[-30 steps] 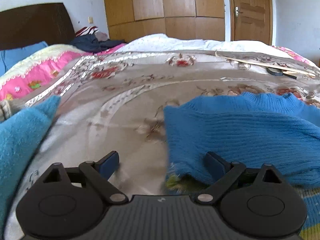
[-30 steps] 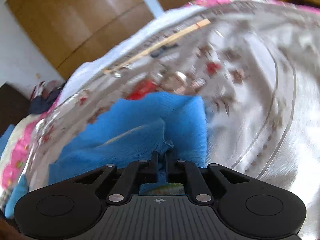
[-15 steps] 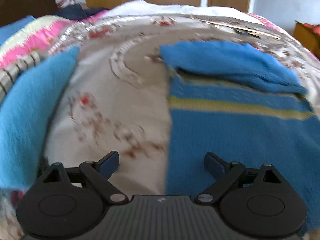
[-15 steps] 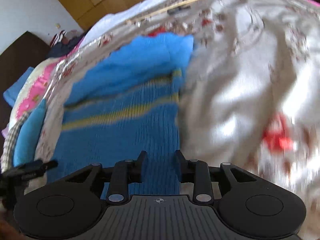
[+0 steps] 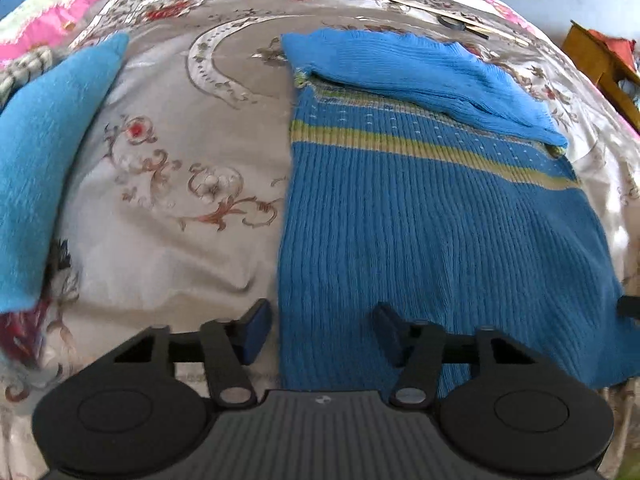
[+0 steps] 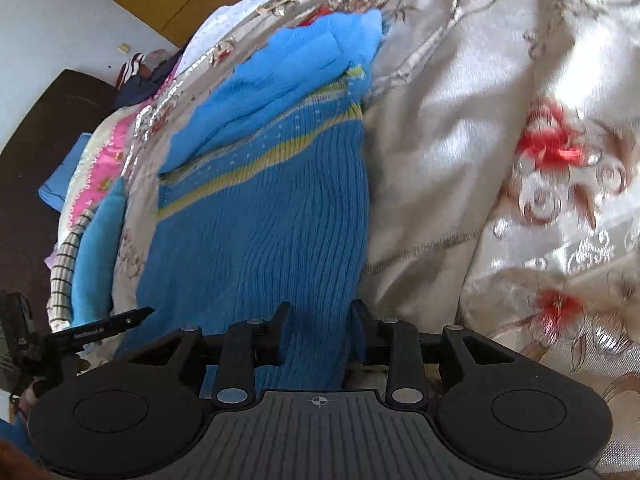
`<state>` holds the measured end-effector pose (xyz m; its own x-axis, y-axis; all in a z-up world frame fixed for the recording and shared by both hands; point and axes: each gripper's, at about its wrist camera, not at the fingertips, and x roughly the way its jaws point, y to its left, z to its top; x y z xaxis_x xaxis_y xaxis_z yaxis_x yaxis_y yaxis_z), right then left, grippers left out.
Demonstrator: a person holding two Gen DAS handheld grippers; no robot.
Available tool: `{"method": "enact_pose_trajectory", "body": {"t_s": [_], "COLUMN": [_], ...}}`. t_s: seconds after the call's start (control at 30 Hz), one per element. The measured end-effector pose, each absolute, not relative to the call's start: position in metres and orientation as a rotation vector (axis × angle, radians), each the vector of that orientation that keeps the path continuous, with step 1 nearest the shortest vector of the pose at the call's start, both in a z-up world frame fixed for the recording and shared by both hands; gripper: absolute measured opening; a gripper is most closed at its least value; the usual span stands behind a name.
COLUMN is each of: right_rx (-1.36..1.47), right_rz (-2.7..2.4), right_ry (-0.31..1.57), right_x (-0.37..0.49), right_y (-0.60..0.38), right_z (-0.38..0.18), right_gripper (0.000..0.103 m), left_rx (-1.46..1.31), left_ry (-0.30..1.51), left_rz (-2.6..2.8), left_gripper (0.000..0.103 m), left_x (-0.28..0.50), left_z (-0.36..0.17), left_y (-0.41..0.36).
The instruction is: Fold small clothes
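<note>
Blue sweater [image 5: 420, 220] lies flat on bed quilt [image 5: 172, 152], sleeves folded across top. Left tool [image 5: 320, 330] closing astride its left hem corner, not yet pinching. Right tool [image 6: 318, 330] half-open, unclenched, astride right hem corner.

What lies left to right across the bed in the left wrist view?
Light blue fleece cloth → bare floral bedspread → blue knit sweater with a yellow-green stripe → wooden furniture at the far right edge.
</note>
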<state>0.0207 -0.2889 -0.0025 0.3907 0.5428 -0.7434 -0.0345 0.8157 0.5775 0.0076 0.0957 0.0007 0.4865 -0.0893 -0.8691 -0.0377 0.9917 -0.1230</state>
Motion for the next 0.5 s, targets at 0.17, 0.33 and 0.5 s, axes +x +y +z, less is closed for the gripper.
{"method": "enact_pose_trajectory", "body": {"t_s": [0.17, 0.33, 0.5], "right_rx": [0.549, 0.569, 0.617], "right_rz": [0.405, 0.403, 0.418], "right_ry": [1.116, 1.149, 1.141], "right_x": [0.0159, 0.0167, 0.0148], "right_y": [-0.2916, -0.2919, -0.2949], "right_z": [-0.0006, -0.0093, -0.0094], "right_gripper": [0.032, 0.032, 0.029], "left_rx": [-0.137, -0.141, -0.150], "left_ry": [1.074, 1.067, 1.123], "left_rz": [-0.032, 0.016, 0.000], "left_gripper": [0.056, 0.054, 0.054], "left_x": [0.0004, 0.0000, 0.0032], "left_z": [0.0016, 0.0025, -0.0031], "left_y": [0.0957, 0.1035, 0.0998]}}
